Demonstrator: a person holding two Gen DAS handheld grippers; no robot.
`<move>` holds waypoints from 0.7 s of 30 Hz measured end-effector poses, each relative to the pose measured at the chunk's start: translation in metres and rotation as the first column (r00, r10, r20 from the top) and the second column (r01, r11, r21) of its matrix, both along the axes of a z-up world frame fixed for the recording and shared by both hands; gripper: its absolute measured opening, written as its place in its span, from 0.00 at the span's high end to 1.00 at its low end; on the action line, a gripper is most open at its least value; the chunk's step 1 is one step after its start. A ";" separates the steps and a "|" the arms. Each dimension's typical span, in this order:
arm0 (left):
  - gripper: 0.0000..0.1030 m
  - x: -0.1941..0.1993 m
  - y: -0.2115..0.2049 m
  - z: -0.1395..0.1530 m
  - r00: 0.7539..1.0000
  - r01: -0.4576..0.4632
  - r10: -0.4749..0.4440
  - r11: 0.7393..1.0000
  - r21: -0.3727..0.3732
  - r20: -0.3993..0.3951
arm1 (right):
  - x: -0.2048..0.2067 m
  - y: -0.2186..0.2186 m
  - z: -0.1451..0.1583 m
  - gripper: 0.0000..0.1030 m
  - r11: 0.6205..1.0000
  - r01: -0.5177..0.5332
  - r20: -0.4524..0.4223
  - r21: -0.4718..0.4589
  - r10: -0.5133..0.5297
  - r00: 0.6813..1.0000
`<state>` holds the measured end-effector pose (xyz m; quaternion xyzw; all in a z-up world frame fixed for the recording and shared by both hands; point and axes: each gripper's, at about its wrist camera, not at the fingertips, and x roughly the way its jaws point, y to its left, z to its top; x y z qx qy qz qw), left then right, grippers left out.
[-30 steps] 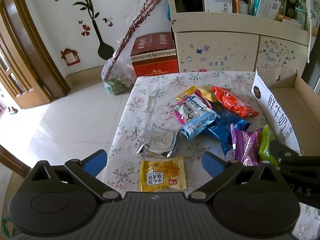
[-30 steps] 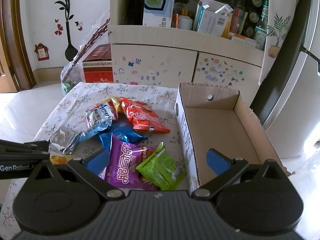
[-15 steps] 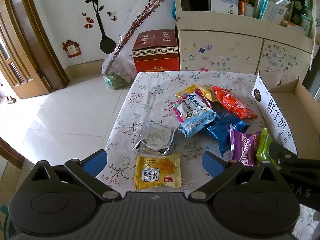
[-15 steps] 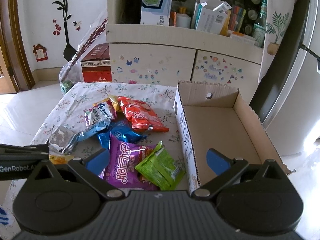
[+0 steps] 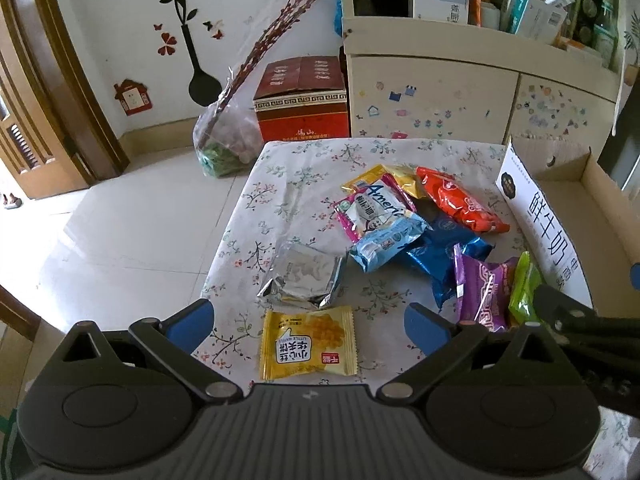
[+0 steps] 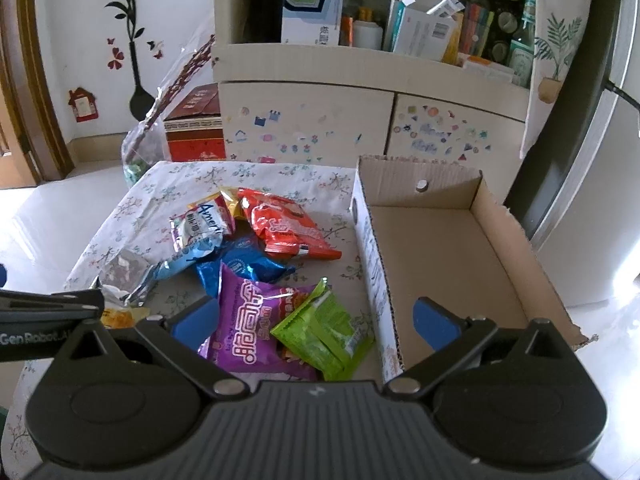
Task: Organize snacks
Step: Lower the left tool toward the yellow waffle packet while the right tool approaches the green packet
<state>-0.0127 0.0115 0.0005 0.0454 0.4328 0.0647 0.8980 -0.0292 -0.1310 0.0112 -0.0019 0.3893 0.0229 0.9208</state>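
Snack pile on floral tablecloth (image 5: 280,184), cardboard box (image 6: 452,248) alongside at right.
Left gripper (image 5: 308,322) spread wide above yellow wafer packet (image 5: 307,343); right gripper (image 6: 316,318) wide over purple packet (image 6: 250,328) and green packet (image 6: 324,338). Bare cloth left of pile. Left view pulled back slightly versus earlier.

Glossy foil snack packets (image 5: 460,204), crinkled silver wrapper (image 5: 304,276), matt cardboard box (image 6: 444,248), floral cloth (image 5: 288,184)
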 end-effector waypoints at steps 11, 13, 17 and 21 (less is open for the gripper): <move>0.00 0.028 0.044 -0.027 0.988 -0.081 0.073 0.995 -0.055 -0.133 | -0.019 -0.020 -0.002 0.01 0.973 -0.176 0.038 0.153 0.172 0.984; 0.00 0.029 0.051 -0.034 0.987 -0.075 0.062 0.993 -0.086 -0.150 | -0.018 -0.024 -0.005 0.01 0.967 -0.192 0.020 0.169 0.192 0.981; 0.00 0.036 0.059 -0.044 0.982 -0.082 0.060 0.990 -0.115 -0.182 | -0.016 -0.029 -0.013 0.01 0.948 -0.224 0.015 0.224 0.227 0.974; 0.00 0.043 0.065 -0.058 0.974 -0.102 0.064 0.980 -0.169 -0.216 | -0.010 -0.026 -0.024 0.01 0.928 -0.266 0.029 0.261 0.268 0.963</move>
